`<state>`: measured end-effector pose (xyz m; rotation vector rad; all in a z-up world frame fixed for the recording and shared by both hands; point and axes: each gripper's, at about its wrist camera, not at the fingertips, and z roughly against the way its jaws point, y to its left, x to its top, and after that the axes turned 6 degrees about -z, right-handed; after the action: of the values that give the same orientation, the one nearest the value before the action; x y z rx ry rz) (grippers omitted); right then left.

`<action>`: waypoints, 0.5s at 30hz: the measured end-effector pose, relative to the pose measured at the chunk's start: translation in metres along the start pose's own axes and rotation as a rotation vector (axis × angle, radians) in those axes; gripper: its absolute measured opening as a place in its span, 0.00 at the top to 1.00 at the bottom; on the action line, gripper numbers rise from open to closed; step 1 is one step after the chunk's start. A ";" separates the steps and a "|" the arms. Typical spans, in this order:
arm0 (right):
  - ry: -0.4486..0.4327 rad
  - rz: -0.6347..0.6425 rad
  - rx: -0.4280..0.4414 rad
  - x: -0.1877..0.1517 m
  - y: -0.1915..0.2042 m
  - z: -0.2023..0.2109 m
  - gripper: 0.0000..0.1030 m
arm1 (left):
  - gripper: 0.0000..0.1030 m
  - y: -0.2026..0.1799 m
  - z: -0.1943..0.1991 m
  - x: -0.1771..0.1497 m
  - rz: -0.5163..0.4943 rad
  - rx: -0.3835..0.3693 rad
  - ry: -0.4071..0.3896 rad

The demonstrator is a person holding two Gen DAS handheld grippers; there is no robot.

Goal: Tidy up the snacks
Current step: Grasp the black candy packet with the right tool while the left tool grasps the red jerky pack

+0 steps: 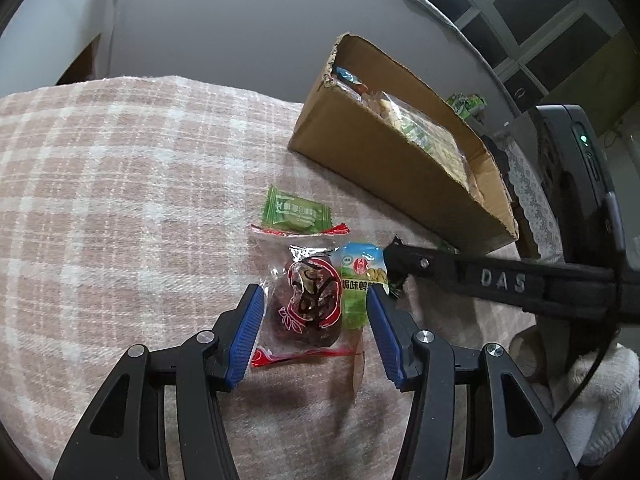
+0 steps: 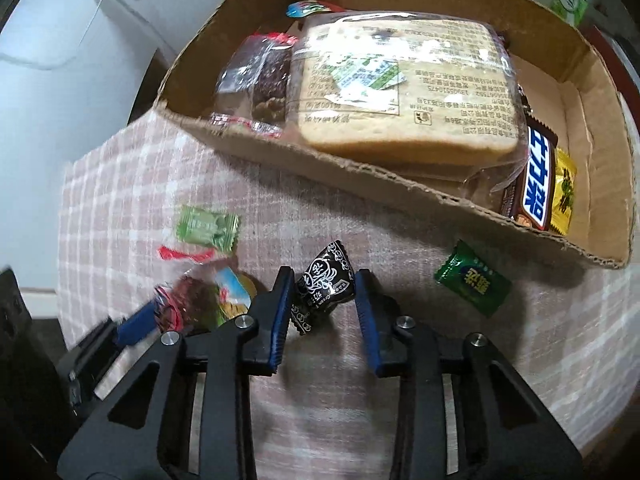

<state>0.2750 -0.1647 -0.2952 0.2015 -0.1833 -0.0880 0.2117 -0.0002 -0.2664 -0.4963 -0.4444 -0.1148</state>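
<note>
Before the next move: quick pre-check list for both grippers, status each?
1. Left gripper jaws open around the red date packet: ok.
2. Only one item between the left jaws: not ok, the blue-green packet lies there too.
3. Right gripper holds the black candy: cannot tell, a gap shows at one pad.
4. Free space in cardboard box: ok, bare floor at its right end.
5. Snacks left on the cloth: not ok, light green candy and dark green candy remain.

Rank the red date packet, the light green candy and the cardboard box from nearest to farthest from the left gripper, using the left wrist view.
1. Red date packet, between the left gripper pads.
2. Light green candy, just beyond the packet on the plaid cloth.
3. Cardboard box, farthest, up right.
</note>
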 end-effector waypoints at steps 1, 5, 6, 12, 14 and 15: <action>-0.002 0.017 -0.007 -0.006 -0.001 0.003 0.69 | 0.52 -0.002 -0.001 0.001 0.000 0.002 -0.002; 0.014 0.039 -0.011 -0.026 -0.001 0.002 0.64 | 0.61 -0.002 -0.002 0.000 -0.008 0.026 -0.012; 0.011 0.039 -0.022 -0.031 -0.001 0.003 0.59 | 0.63 -0.001 -0.002 -0.002 -0.007 0.032 -0.014; 0.009 0.066 -0.046 -0.069 0.006 0.002 0.55 | 0.67 0.004 0.003 -0.009 -0.016 0.039 -0.024; 0.007 0.066 -0.049 -0.074 0.009 0.003 0.55 | 0.68 0.003 0.004 -0.009 -0.014 0.039 -0.027; 0.006 0.063 -0.050 -0.077 0.011 0.003 0.55 | 0.68 0.003 0.005 -0.010 -0.012 0.041 -0.029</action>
<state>0.1999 -0.1465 -0.3030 0.1455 -0.1814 -0.0293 0.2013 0.0051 -0.2689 -0.4554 -0.4769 -0.1101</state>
